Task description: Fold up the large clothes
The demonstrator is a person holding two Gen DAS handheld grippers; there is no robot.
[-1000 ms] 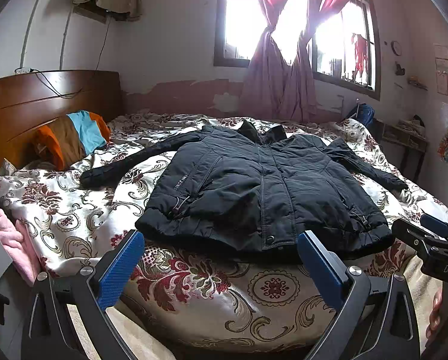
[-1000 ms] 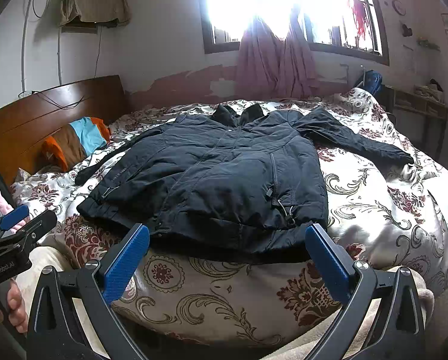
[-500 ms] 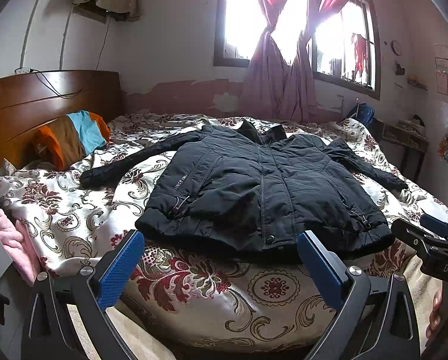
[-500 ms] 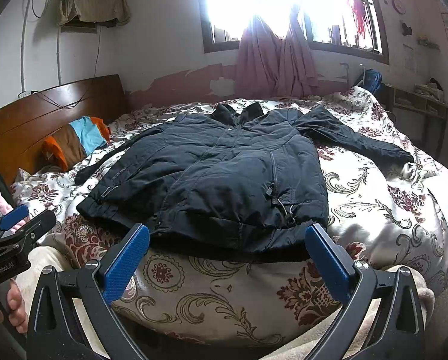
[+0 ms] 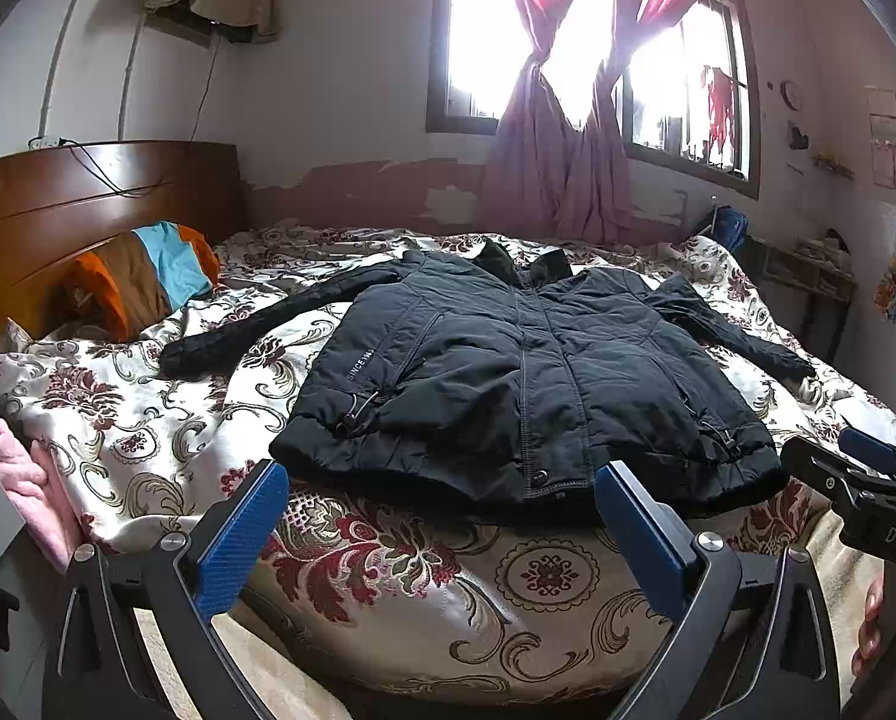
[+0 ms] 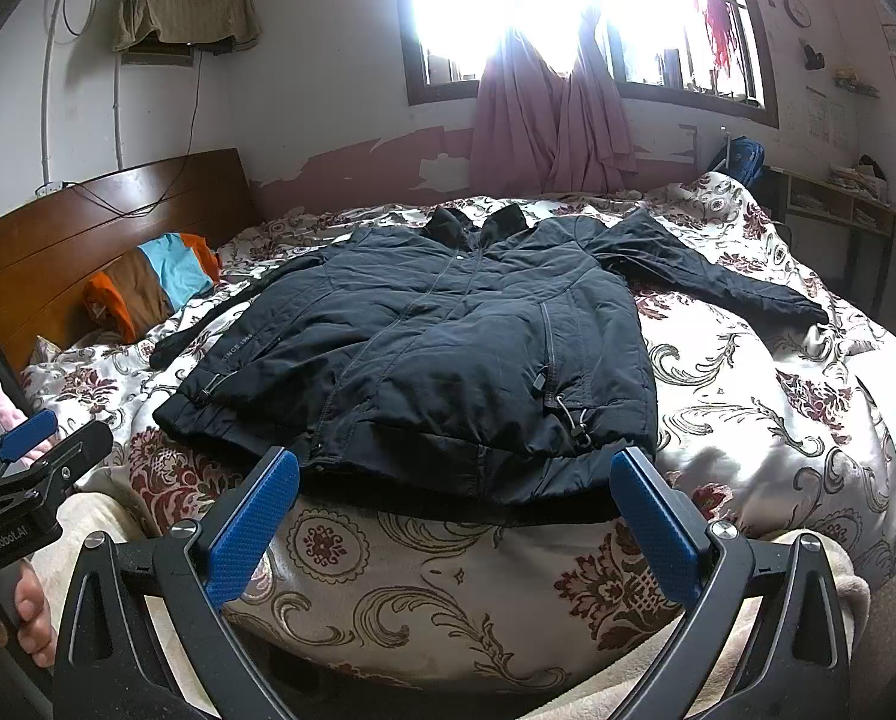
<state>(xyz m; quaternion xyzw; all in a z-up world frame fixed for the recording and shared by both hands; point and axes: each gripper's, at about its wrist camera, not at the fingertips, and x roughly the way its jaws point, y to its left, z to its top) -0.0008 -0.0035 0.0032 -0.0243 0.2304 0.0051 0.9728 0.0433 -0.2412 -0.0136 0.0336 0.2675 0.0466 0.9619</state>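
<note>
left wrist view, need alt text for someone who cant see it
A black jacket lies spread flat, front up, sleeves out, on a floral bedspread. The open left gripper hovers short of its hem, blue fingers apart, holding nothing. The right gripper shows at the right edge.

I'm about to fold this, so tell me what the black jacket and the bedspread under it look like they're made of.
The black jacket looks like a padded synthetic shell, matte with a faint sheen: puffy panels, stitched seams, drawcord toggles at the hem. The bedspread looks like satin-type fabric: its pale floral surface shines and creases softly. The exact fibres cannot be told.
</note>
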